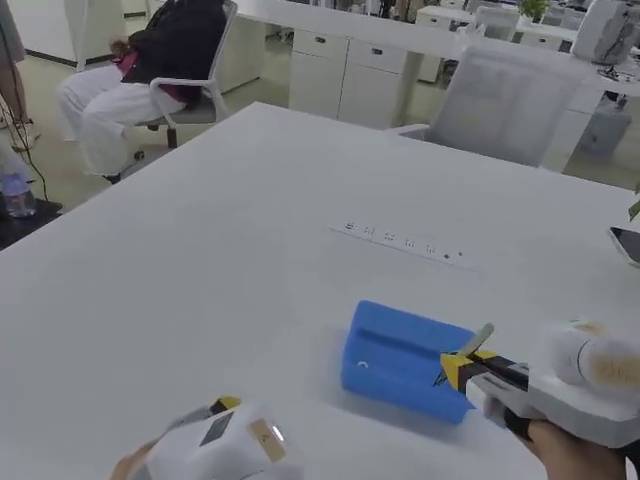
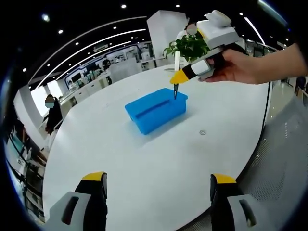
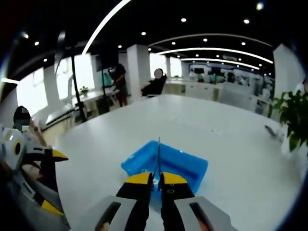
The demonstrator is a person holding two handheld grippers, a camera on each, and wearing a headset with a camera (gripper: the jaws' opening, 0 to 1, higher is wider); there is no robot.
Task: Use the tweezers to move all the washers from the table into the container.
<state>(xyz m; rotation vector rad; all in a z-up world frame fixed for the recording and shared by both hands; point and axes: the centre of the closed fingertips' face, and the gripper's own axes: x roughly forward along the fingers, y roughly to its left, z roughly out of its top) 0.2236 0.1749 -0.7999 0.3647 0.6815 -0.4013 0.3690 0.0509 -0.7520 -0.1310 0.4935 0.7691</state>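
In the head view the blue container (image 1: 400,355) sits on the white table (image 1: 200,280) close in front of the person, within easy reach of both tools. The right gripper (image 1: 462,368) comes in from the right with its jaws clamped on the tweezers (image 1: 482,335). The tweezer tips hang at the container's near right corner, which reads as a drop position over the bin. A faint pale ring lies on the container's floor; it may be a washer, but it is too small to tell. The left gripper (image 1: 225,408) rests low at the bottom edge, apart from the work. In the left gripper view its own jaws stand wide apart with nothing between them, probably idle because the tweezers need only one tool. One washer (image 2: 202,132) lies on bare tabletop near the container but apart from it, so I judge the task unfinished. Whether the tweezer tips pinch a washer cannot be told. In the right gripper view the yellow-tipped jaws are pressed together on the tweezers, which point straight ahead over the container's open top.
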